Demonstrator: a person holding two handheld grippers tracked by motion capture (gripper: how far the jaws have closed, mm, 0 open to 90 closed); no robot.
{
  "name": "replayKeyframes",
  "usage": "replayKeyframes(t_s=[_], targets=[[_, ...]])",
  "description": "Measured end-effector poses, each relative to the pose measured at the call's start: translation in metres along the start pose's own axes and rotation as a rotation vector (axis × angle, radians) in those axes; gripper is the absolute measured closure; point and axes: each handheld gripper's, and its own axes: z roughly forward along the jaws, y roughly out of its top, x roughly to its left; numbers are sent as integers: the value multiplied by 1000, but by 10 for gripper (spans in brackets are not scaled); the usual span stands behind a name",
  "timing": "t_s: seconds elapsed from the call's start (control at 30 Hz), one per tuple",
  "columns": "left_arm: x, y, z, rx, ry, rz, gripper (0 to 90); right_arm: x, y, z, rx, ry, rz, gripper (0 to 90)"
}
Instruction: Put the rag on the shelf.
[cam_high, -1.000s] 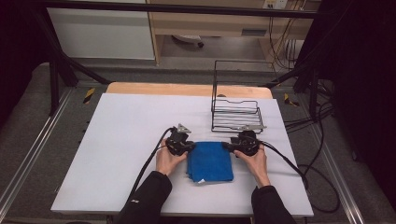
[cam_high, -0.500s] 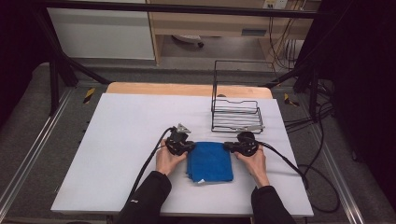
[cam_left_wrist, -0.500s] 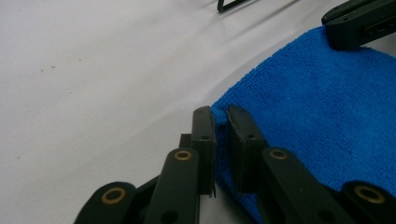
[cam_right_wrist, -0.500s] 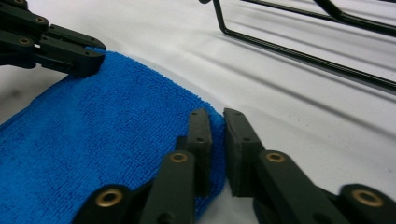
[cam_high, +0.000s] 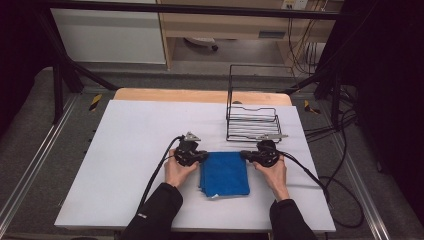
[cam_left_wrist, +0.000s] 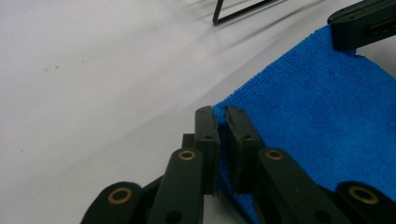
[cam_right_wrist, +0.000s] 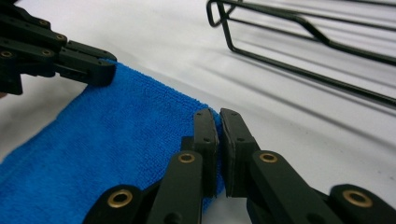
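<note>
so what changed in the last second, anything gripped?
The right gripper has just been closing its fingers and is now shut on the far right corner of the folded blue microfibre cloth. The left gripper stays clamped on the far left corner. Both hands, the cloth and the black wire rack on the white table are where they were.

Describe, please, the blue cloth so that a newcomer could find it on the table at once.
Start at the white table and look to its near edge, just in front of the black wire rack. The blue cloth lies folded flat there, its far corners pinched by the left claw and right claw; it's the one soft, coloured thing.
</note>
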Motion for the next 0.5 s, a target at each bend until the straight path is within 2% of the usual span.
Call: replayKeyframes(t_s=[0.1, 0.17, 0.5], targets=[[-3, 2, -6, -16, 12, 21, 843, 5, 2, -5, -11, -12, -27, 864], [-4, 2, -10, -27, 2, 20, 843, 8, 2, -8, -22, -8, -38, 864], [-15, 2, -28, -94, -2, 44, 843, 16, 4, -22, -78, -6, -65, 864]])
